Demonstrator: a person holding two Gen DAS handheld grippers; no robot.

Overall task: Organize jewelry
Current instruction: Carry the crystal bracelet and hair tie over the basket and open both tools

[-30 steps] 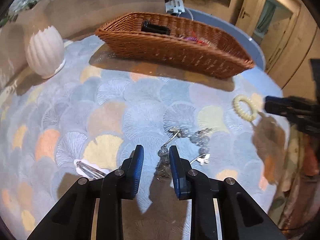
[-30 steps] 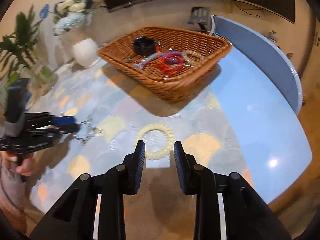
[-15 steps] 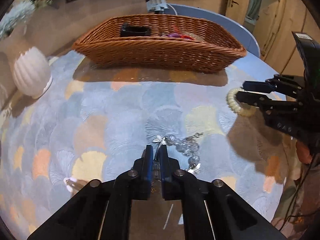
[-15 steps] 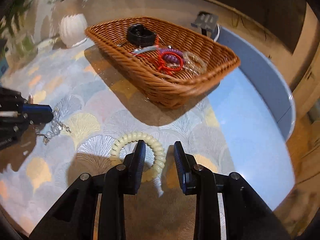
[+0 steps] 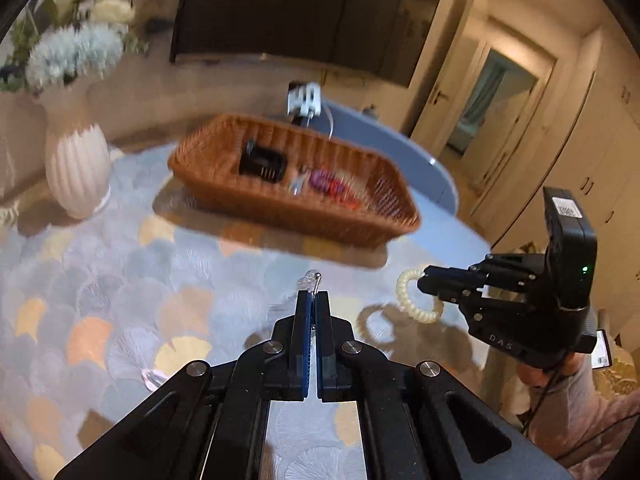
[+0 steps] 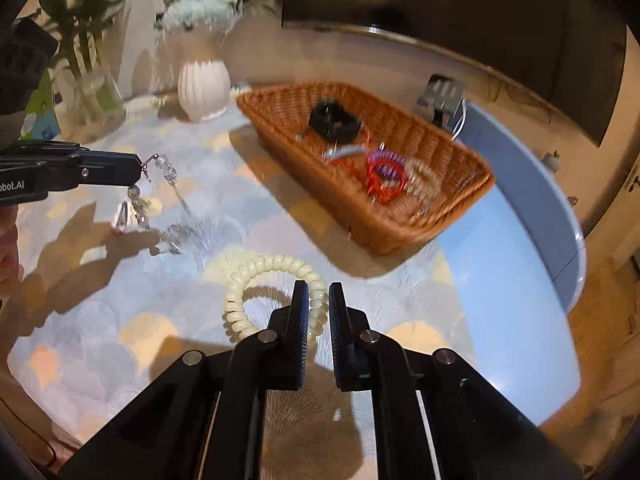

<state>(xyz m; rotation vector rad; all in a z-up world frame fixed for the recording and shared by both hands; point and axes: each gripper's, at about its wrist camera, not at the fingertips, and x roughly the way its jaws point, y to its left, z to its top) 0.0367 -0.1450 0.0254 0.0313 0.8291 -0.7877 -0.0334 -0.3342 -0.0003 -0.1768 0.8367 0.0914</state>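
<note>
The left gripper (image 5: 311, 300) has its jaws pressed together on one end of a clear crystal-bead bracelet with silver links (image 6: 160, 184), so the rest of the chain hangs free and trails to the scallop-patterned tablecloth in blue, grey and orange (image 6: 100, 320); pinching an end lets a limp chain lift without tangling. The right gripper (image 6: 318, 300), whose jaws have just been closing, pinches the near side of a cream spiral coil hair tie (image 6: 240, 304), the loop standing out to the left of the fingers, its far edge apparently resting on the cloth. Both pieces sit short of the brown woven wicker basket (image 6: 400, 236), which already holds a black clip, a red ring and a purple coil, so it is likely the collecting place. A small clear hair clip (image 5: 154, 378) lies on the cloth beside the left gripper, waiting
</note>
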